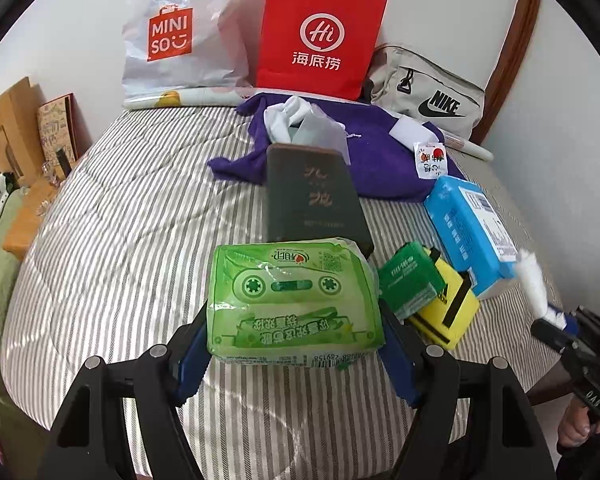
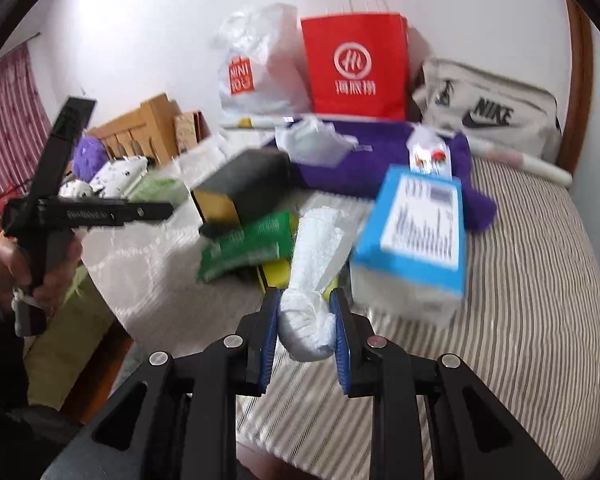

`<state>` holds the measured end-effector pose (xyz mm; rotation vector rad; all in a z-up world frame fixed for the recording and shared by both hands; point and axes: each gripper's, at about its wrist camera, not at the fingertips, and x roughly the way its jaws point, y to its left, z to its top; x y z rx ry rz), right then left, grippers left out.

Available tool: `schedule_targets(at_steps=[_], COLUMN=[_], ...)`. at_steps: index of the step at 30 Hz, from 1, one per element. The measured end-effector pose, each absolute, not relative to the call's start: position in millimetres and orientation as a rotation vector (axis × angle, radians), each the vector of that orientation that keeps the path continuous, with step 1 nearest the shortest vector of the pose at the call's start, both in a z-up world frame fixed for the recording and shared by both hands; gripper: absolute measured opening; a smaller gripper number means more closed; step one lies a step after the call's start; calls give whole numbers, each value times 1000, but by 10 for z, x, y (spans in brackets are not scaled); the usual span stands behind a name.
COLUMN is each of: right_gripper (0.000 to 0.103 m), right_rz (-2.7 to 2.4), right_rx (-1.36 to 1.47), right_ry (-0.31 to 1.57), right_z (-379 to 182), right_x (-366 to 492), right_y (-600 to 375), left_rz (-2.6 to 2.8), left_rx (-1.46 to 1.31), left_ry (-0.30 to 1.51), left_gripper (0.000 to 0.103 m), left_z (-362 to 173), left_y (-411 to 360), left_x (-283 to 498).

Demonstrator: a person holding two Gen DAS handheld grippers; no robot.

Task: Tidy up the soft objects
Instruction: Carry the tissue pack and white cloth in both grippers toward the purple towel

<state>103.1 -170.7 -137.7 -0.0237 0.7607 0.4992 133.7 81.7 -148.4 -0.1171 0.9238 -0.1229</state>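
Observation:
My left gripper (image 1: 296,344) is shut on a green tissue pack (image 1: 294,304) and holds it above the striped bed. My right gripper (image 2: 306,328) is shut on a rolled white cloth (image 2: 316,272), also held above the bed; the cloth also shows in the left wrist view (image 1: 534,284). A purple towel (image 1: 364,160) lies at the back with a white pouch (image 1: 296,120) and a small packet (image 1: 430,158) on it. In the right wrist view the left gripper's body (image 2: 60,208) shows at the left.
A dark green box (image 1: 312,196), a small green pack (image 1: 408,280), a yellow item (image 1: 448,308) and a blue box (image 1: 468,228) lie on the bed. A Miniso bag (image 1: 172,36), red paper bag (image 1: 320,36) and Nike bag (image 1: 432,92) stand against the wall. A wooden shelf (image 1: 8,140) is left.

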Motion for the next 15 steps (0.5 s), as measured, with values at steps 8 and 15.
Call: schedule_targets(at_steps=[8, 15], right_gripper=[25, 25], right_rz=[483, 398], right_rx=[-36, -12], right_ry=[739, 784], right_z=[-1169, -1149], right_x=[1447, 1987], right_y=[-1658, -1758], left_rz=[-124, -151], left_rx=[-141, -186], left_ry=[934, 926], left_gripper=[72, 72], left_z=[-1354, -1245], left_y=[820, 760], left_x=[1649, 2036])
